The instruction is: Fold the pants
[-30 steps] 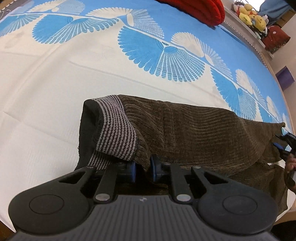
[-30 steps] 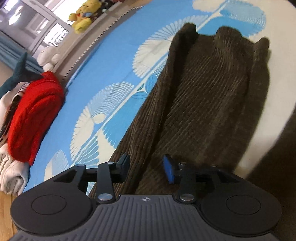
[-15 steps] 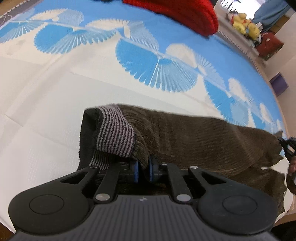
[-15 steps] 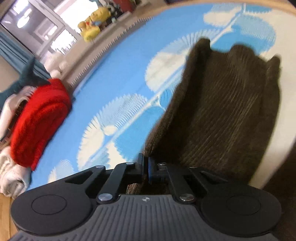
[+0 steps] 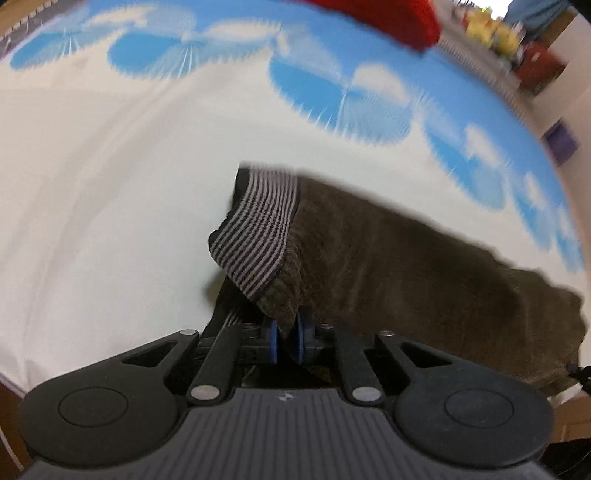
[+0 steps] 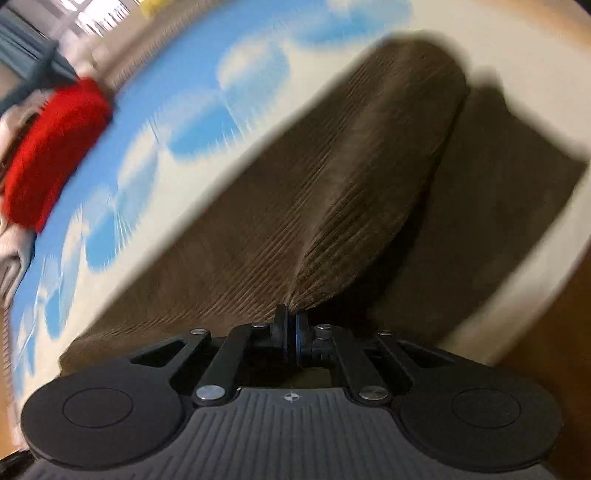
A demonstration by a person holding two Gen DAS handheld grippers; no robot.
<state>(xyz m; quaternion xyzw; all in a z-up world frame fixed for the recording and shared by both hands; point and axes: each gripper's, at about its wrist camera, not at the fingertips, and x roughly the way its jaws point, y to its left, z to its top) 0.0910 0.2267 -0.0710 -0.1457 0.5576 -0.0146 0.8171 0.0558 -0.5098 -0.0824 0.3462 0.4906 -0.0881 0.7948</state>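
Brown corduroy pants (image 5: 406, 258) with a striped grey waistband (image 5: 258, 225) lie on a white and blue patterned bedcover (image 5: 110, 184). My left gripper (image 5: 287, 341) is shut on the pants just below the waistband and holds that edge lifted. In the right wrist view the pants (image 6: 295, 206) stretch away from me, and my right gripper (image 6: 291, 332) is shut on a raised fold of the leg. A lower layer of the pants (image 6: 498, 192) lies flat to the right.
A red folded knit (image 6: 51, 155) lies at the far side of the bed, also showing in the left wrist view (image 5: 388, 18). Plush toys (image 5: 491, 29) and a purple box (image 5: 561, 142) stand beyond the bed edge. Both views are motion-blurred.
Both grippers closed on the pants about half a second ago and have since lifted the fabric. The waistband end and the leg fold now rise off the bedcover.
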